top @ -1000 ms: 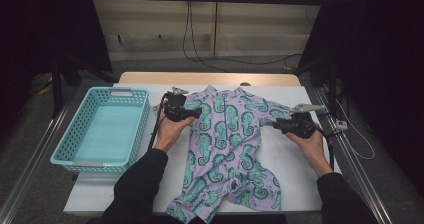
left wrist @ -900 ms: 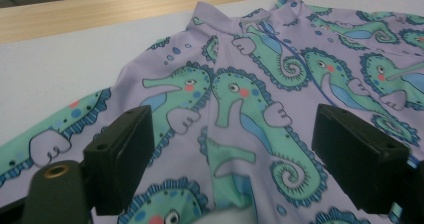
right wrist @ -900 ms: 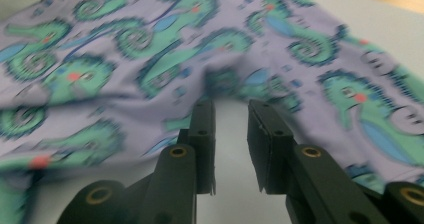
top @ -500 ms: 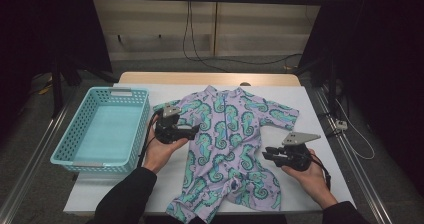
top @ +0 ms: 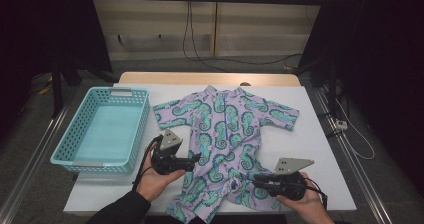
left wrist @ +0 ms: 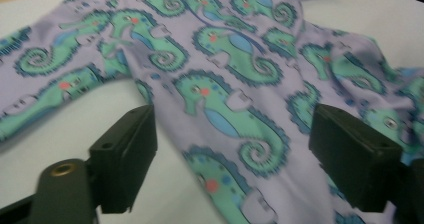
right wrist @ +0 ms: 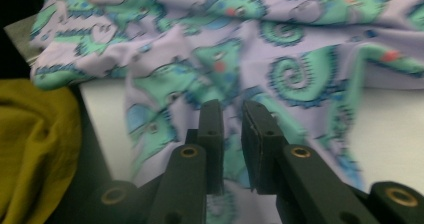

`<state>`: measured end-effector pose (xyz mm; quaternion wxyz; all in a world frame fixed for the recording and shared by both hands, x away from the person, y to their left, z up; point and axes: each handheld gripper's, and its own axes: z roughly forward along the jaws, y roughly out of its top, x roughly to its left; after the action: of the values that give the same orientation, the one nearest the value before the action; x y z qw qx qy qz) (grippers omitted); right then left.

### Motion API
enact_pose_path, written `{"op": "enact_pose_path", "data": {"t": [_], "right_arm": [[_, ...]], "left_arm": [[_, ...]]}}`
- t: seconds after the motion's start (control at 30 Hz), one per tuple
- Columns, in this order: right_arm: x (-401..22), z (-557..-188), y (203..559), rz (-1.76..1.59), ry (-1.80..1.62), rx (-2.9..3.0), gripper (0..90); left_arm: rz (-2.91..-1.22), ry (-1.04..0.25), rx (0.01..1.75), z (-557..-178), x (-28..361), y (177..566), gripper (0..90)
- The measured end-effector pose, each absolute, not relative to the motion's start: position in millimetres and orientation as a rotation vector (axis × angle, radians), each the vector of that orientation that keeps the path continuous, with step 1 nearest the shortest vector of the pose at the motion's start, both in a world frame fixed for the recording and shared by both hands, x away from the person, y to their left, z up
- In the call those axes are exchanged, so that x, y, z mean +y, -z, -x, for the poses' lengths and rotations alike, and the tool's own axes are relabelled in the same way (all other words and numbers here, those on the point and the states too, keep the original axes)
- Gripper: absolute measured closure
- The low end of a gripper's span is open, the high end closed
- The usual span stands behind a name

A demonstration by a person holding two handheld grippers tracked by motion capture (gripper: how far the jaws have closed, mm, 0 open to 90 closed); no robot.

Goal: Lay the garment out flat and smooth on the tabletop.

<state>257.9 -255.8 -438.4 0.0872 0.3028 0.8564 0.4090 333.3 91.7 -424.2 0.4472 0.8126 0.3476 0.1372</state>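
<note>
Garment count: one seahorse-print suit (top: 227, 134) is being shown, lilac with green seahorses, lying flat on the white table (top: 320, 154); its collar is at the far side, its two short sleeves are spread left and right, and its legs are reaching the near table edge.
Basket count: one turquoise basket (top: 62, 151) is standing on the left part of the table, just beside the suit's left sleeve.
Gripper count: two are being held, one in each hand.
Left gripper (top: 192, 160): it is being held at the suit's left edge near the waist; the jaws are standing wide apart after just closing slightly, and in the left gripper view (left wrist: 230, 149) the fabric is lying between and beyond them, untouched by the pads.
Right gripper (top: 257, 180): it is being held over the suit's near right leg; the jaws have just been closing and are standing nearly together, a narrow gap remaining in the right gripper view (right wrist: 232, 134); no fabric is being pinched between them.
</note>
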Motion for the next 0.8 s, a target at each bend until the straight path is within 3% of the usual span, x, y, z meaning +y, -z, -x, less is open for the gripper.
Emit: {"op": "enact_pose_path", "data": {"t": [0.17,0.37,0.53,0.7,0.77,0.8], "right_arm": [[-243,-245,441,-0.828,-1.207,2.618,78.6],[-234,-245,447,-0.809,-1.144,2.645,60.0],[-225,-251,452,-0.770,-1.106,2.700,52.5],[-224,-251,454,-0.746,-1.084,2.699,57.4],[-225,-252,454,-0.763,-1.070,2.684,72.1],[-226,-253,454,-0.766,-1.071,2.689,74.6]], "left_arm": [[-2.053,-0.308,0.874,-313,98,430,21.1],[-2.084,-0.309,0.863,-297,104,431,20.8],[-2.119,-0.299,0.833,-298,94,434,20.8],[-2.112,-0.277,0.833,-298,92,434,20.9],[-2.116,-0.280,0.837,-298,93,434,20.9],[-2.119,-0.294,0.831,-298,92,434,20.8]]}}
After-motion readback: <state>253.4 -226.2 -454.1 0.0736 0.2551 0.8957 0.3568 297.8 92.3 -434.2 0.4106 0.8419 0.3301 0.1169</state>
